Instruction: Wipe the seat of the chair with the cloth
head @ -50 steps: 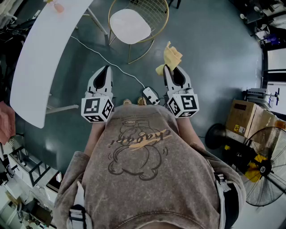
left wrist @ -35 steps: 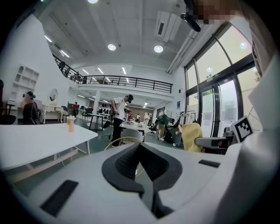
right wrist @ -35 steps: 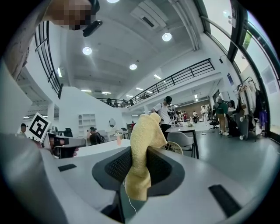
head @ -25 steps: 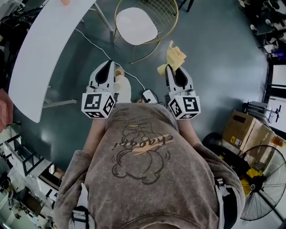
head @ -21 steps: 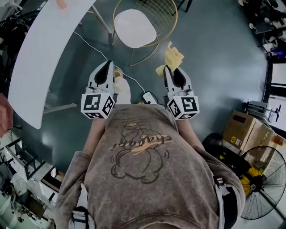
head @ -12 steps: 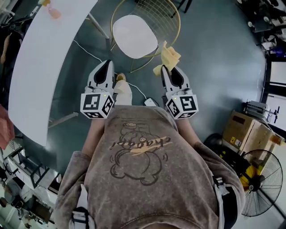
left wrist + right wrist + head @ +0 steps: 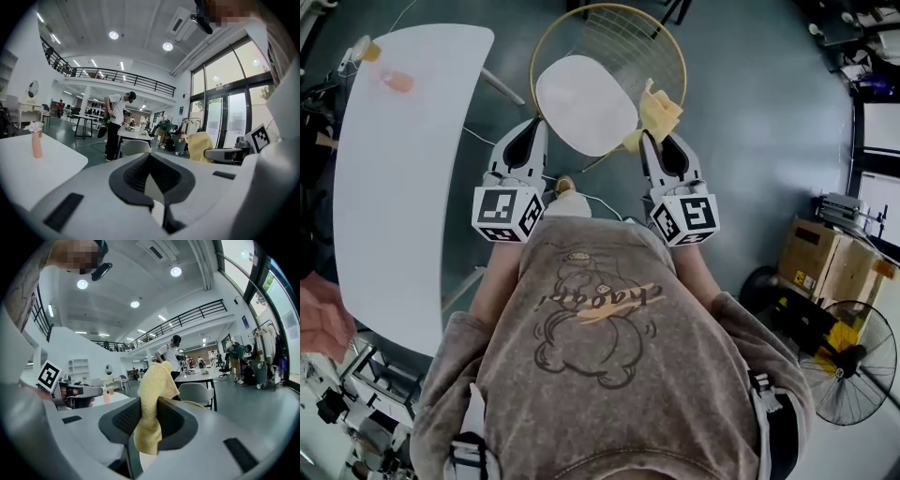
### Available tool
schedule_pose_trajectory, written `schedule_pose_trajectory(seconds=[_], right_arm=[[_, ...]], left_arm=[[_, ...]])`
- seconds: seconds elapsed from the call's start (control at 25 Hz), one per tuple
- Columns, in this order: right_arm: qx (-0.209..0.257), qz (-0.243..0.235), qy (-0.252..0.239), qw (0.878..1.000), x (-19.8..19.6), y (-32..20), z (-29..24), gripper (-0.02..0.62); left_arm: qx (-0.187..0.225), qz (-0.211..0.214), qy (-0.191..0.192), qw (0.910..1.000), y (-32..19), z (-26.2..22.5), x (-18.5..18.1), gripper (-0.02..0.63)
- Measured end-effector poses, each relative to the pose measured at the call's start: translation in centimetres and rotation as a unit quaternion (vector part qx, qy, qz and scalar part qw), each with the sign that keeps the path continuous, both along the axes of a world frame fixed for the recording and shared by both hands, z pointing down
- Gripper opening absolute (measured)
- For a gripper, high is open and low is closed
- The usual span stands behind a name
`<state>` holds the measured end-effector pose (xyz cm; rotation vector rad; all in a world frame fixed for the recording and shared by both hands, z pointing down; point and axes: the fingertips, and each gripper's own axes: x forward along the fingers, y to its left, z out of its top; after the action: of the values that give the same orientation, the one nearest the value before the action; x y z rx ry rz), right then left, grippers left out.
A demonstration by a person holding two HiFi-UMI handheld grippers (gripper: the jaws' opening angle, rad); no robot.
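- A dark teal floor [image 7: 750, 141] fills the head view. The gripper views show a tall, bright hall.
- A cardboard box [image 7: 825, 267] stands on the floor well to the right. What it holds does not show.
- The left gripper [image 7: 538, 129] has its jaws together with nothing between them, and its tip is by the near-left edge of the seat [image 7: 586, 103].
- The right gripper [image 7: 646, 141] is clamped on the cloth [image 7: 660, 108].
- The cloth is yellow, nubbly and rumpled. It stands up out of the jaws over the seat's right edge, and I cannot tell whether it touches the seat.
- The seat is a white rounded pad inside a gold wire frame [image 7: 623, 33].
- A long white table [image 7: 394, 206] lies to the left.
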<state>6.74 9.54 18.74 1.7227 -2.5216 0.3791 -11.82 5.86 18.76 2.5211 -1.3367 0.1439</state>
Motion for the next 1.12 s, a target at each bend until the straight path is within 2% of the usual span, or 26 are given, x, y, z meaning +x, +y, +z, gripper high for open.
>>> schedule_pose_trajectory(seconds=[0.28,0.48,0.72,1.12], right_arm=[[0.001,0.055,0.003,0.999,1.0,-4.0,-0.5,0.115],[0.000,0.078,0.003,0.997,2.0,-5.4,-0.6,0.115],[-0.004,0.081,0.001,0.997,4.0,-5.3,-0.6,0.115],[-0.016,0.047,-0.010,0.999,4.7,-6.2,0.7,0.115]], left_arm=[[0.006,0.049,-0.003,0.9988,-5.7,-0.8,1.1,0.009],[0.002,0.060,0.001,0.9982,-8.0,-0.4,1.9,0.009],[-0.003,0.058,0.000,0.9983,-8.0,-0.4,3.6,0.009],[-0.018,0.031,-0.004,0.9994,-7.9,0.5,4.9,0.009]])
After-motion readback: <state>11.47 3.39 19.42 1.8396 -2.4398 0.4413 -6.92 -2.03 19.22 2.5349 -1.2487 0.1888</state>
